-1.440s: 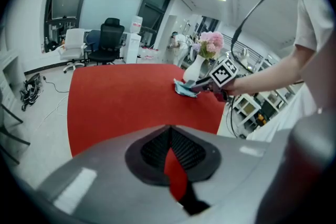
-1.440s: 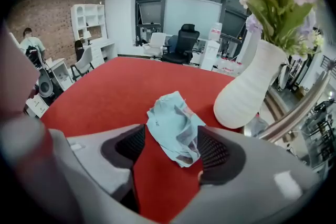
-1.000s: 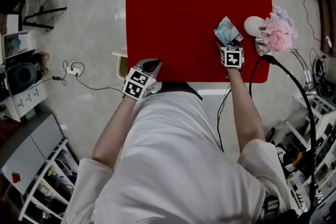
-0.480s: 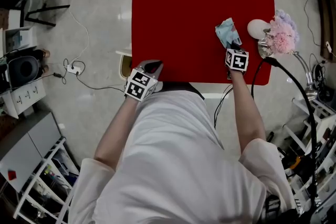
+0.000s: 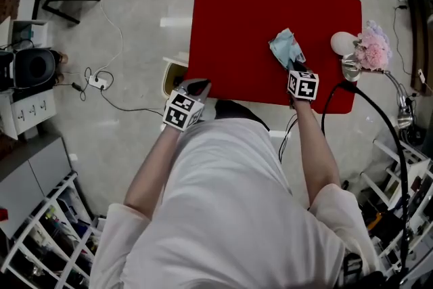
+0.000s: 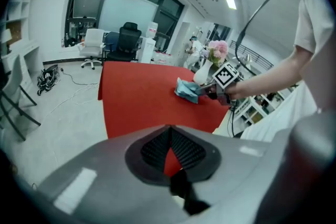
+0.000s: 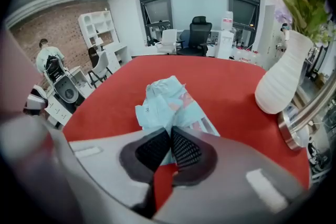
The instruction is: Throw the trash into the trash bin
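1. My right gripper [image 5: 291, 64] is closed on the trash [image 5: 283, 47], a crumpled light-blue wrapper; both pads pinch its near edge.
2. The wrapper is over the red table [image 5: 237, 17], near the front right corner. I cannot tell whether it touches the tabletop.
3. A white vase [image 5: 343, 44] with pink flowers [image 5: 373, 51] stands to the right of the wrapper, apart from it.
4. My left gripper [image 5: 196, 86] has its jaws together with nothing between them, at the table's front left corner.
5. The trash bin [image 5: 170, 78] stands on the floor just beside that corner, close to my left gripper.
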`<state>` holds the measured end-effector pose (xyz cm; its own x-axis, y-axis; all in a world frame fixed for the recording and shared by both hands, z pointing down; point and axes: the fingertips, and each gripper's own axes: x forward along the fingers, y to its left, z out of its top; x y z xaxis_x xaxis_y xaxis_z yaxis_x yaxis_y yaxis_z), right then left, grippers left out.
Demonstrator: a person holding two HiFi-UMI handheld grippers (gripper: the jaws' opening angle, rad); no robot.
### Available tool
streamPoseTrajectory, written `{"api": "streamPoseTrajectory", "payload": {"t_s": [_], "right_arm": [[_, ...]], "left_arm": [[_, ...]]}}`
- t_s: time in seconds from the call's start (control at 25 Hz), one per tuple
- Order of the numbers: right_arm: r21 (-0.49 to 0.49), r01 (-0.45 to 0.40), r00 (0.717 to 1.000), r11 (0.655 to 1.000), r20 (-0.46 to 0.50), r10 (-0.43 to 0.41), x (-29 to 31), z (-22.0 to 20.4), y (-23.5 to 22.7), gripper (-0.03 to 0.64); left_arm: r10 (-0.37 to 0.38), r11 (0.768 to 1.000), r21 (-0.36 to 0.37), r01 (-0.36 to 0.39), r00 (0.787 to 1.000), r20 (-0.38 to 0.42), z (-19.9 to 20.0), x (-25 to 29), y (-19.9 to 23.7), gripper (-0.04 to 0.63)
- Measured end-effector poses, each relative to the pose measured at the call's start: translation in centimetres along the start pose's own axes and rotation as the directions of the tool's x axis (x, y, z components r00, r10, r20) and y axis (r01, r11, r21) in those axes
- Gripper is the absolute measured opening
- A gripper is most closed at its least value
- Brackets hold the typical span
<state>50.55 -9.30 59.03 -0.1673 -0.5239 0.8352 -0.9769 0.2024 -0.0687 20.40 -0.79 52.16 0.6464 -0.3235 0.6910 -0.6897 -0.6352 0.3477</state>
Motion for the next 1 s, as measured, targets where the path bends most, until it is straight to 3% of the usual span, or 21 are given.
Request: {"api": "streamPoseTrajectory", "payload": {"t_s": [0.44,1.0], "right_arm": [[-0.092,-0.150,0.989,0.984,0.001,0.151,-1.3,0.3,16.4,0.009],[-0.257,-0.299,0.954,0.919,-0.100,0.282,-1.3,-3.6,37.6,0.009]], "left_arm": [[0.057,0.996,-0.068,-0.054,0.997,0.043,-6.3,-8.8,3.3,0.005],[0.107,0.982,-0.163,-0.094,0.992,0.072,-16.6,-18.4,9.7,0.005]]}}
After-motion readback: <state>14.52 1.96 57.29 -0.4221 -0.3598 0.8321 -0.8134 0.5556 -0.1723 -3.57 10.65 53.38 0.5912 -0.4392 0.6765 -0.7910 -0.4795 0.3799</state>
